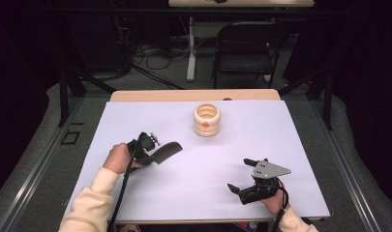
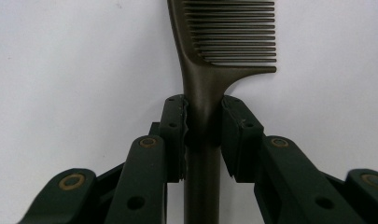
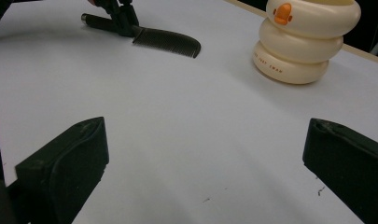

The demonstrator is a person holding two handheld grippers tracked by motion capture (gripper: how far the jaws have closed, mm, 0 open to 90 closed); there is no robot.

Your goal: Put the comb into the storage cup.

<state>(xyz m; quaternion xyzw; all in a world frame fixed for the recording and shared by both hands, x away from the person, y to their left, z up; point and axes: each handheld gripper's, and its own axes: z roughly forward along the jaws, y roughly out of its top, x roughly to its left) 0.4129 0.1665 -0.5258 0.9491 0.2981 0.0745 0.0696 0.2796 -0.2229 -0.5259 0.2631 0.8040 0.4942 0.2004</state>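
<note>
High view. A white bench [image 1: 193, 188] carries a dark comb [image 1: 165, 151] at centre left and a cream ringed cup [image 1: 206, 119] at upper centre, with an orange mark on its near side. The left hand-held gripper [image 1: 150, 147] is clamped on the comb's handle; the toothed end projects to the right of it, toward the middle of the frame. The comb's long axis runs roughly left to right, tilting slightly upward in the frame, and the cup lies up and to the right of its free end, near but apart. The right hand-held gripper [image 1: 242, 176], at lower right, has its jaws apart and holds nothing; it is farther from the cup than the comb tip is. The left hand [image 1: 117, 158] is thus the likely one to carry the comb to the cup.

Left gripper view. The comb [image 2: 203, 93] rises up the centre of the frame, its smooth, matt brown-black handle pinched between the two jaw pads [image 2: 173, 135]. Fine, straight, evenly spaced teeth fan out at upper right from a thick spine. The white bench [image 2: 60, 70] lies behind.

Right gripper view. Two black jaws stand wide apart at the lower corners. The comb [image 3: 168, 42] is at upper left, apparently low over the bench, teeth toward the viewer. The cup [image 3: 301, 39], at upper right, is glossy plastic, built of three stacked rounded rings, with small lettering on the lowest.
</note>
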